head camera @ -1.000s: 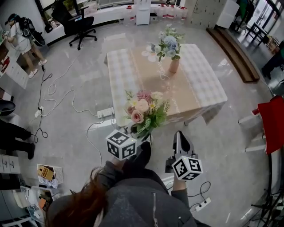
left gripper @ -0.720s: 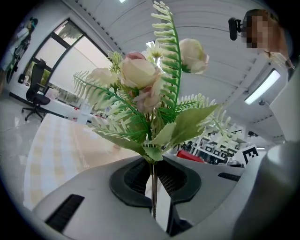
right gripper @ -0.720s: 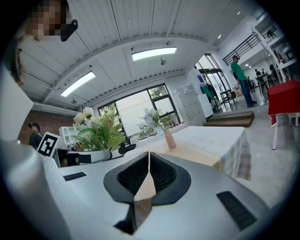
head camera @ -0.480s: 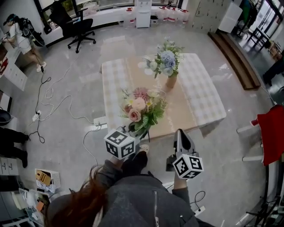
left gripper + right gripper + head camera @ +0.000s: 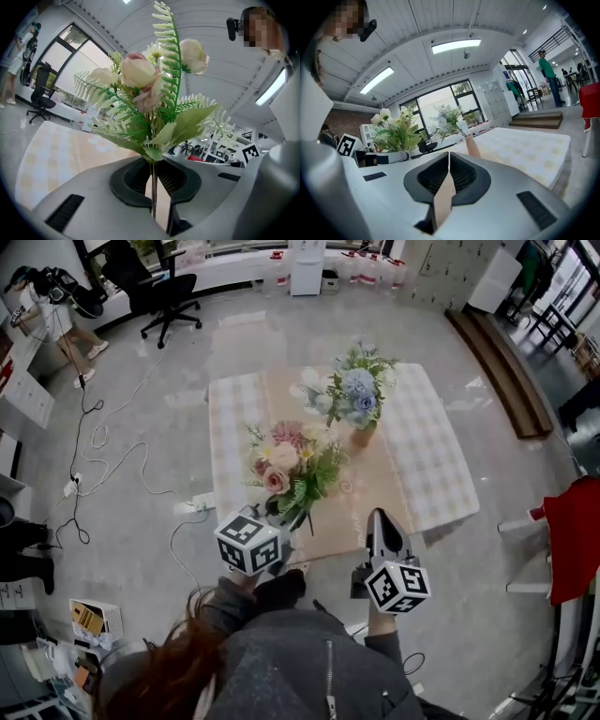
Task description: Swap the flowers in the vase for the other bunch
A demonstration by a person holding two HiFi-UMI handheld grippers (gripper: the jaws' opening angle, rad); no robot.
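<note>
A: Left gripper (image 5: pixel 153 197)?
B: Clamped on stems of the pink bunch (image 5: pixel 289 463), blooms above the jaws (seemingly over the table (image 5: pixel 427 474)).
A: Right gripper (image 5: pixel 447 164)?
B: Closed, empty; vase (image 5: pixel 364 437) well ahead.

No word, number or brand name can be read in any view. The only printed signs are black-and-white square coded markers, which carry no letters. In the head view they cover the faces of the left white cube (image 5: pixel 248 542) on the left gripper (image 5: pixel 277 517), lower centre-left, and of the right white cube (image 5: pixel 396 587) on the right gripper (image 5: pixel 379 517), lower centre-right. One such marker (image 5: pixel 251 152) shows at the right edge of the left gripper view, and another marker (image 5: pixel 346 144) at the left edge of the right gripper view. An orange-and-white cardboard box (image 5: pixel 89 618) on the floor, lower left of the head view, bears print too small to read.
</note>
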